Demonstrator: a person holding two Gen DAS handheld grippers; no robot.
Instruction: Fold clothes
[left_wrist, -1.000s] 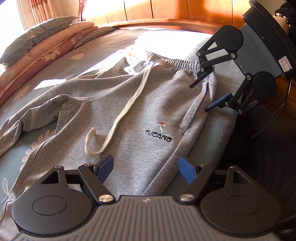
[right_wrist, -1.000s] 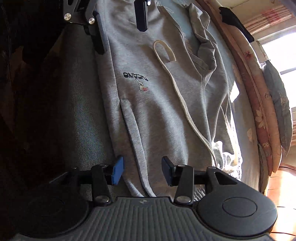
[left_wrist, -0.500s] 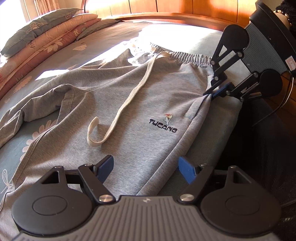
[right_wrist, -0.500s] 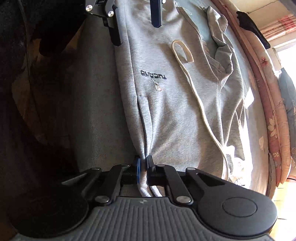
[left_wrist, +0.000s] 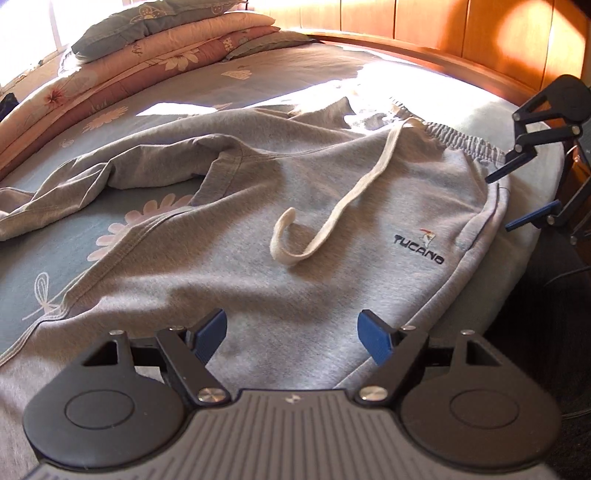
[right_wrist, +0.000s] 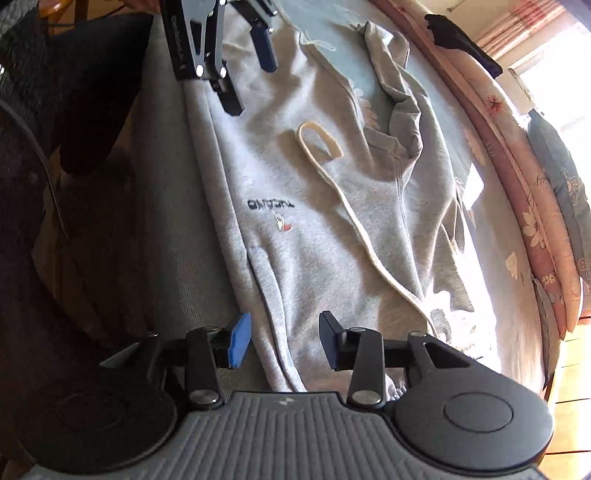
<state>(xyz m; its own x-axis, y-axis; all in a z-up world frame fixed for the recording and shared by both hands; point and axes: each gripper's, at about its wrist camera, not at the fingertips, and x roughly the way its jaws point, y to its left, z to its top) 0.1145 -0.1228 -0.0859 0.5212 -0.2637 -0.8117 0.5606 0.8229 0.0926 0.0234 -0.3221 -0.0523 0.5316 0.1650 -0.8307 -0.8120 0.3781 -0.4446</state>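
Note:
Grey sweatpants (left_wrist: 295, 206) lie spread on the bed, waistband toward the right, with a cream drawstring (left_wrist: 332, 218) looped on top and a TUCANO logo (left_wrist: 419, 247). My left gripper (left_wrist: 291, 334) hovers open just above the leg fabric, holding nothing. At the waistband corner on the bed's edge, my right gripper (left_wrist: 515, 197) stands open. In the right wrist view the sweatpants (right_wrist: 325, 240) run away from me, and the right gripper (right_wrist: 284, 343) straddles their side seam near the pocket, open. The left gripper (right_wrist: 248, 77) is open at the far end.
Folded quilts and a pillow (left_wrist: 155, 48) are stacked along the far side, with a wooden headboard (left_wrist: 443, 37) behind. The flowered blue sheet (left_wrist: 74, 251) shows left of the pants. The bed edge drops to dark floor (left_wrist: 546, 314) at right. A black item (right_wrist: 461, 40) lies on the quilts.
Half a second ago the right gripper was shut on the pants' side edge by the pocket; it has let go and stands open. The left gripper stayed open.

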